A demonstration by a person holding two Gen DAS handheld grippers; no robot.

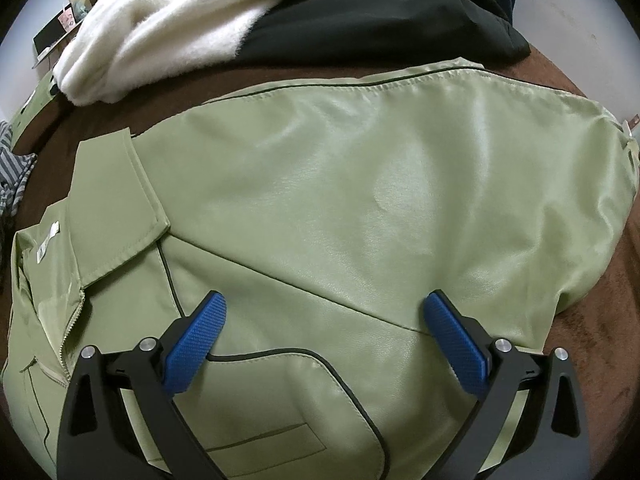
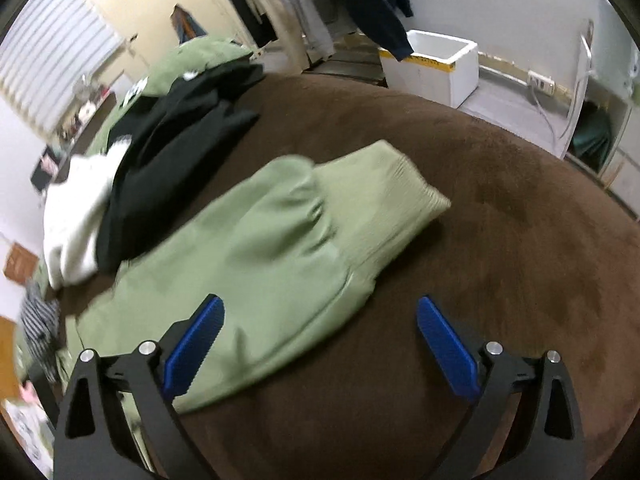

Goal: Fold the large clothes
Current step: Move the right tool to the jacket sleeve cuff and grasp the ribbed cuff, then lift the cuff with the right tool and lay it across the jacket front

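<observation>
- My left gripper [image 1: 324,312] hangs over the pale green, smooth leather-look zip jacket [image 1: 360,184], blue ribbed pads spread wide with nothing between them.
- The jacket lies flat on the brown plush surface [image 1: 592,344]. In the left wrist view its collar flap [image 1: 116,208] sits at 9 o'clock, its zipper [image 1: 72,320] at 8 o'clock, and a dark-piped pocket panel [image 1: 288,408] right under my tongs at 6 o'clock.
- My right gripper [image 2: 320,320] is equally wide open and holds nothing. Its left pad hovers over the jacket's sleeve; its right pad is over bare brown plush.
- In the right wrist view the sleeve runs from 7 o'clock towards 1 o'clock and ends in a ribbed knit cuff [image 2: 384,196]. This frame is blurred, so I cannot tell how high I am above the cloth.
- A white fleecy garment [image 1: 168,28] and a black garment [image 1: 380,16] are piled at 12 o'clock, just beside the jacket's far edge but clear of the sleeve.
- Judgement: the step in hand is folding the sleeve across the body.
- To do it well, I should pinch only the cuff's top layers with the right tongs, and set the left pads on the shoulder seam as an anchor.
- Risk: the slick material may slide off the pads; grip on the ribbed knit instead.
</observation>
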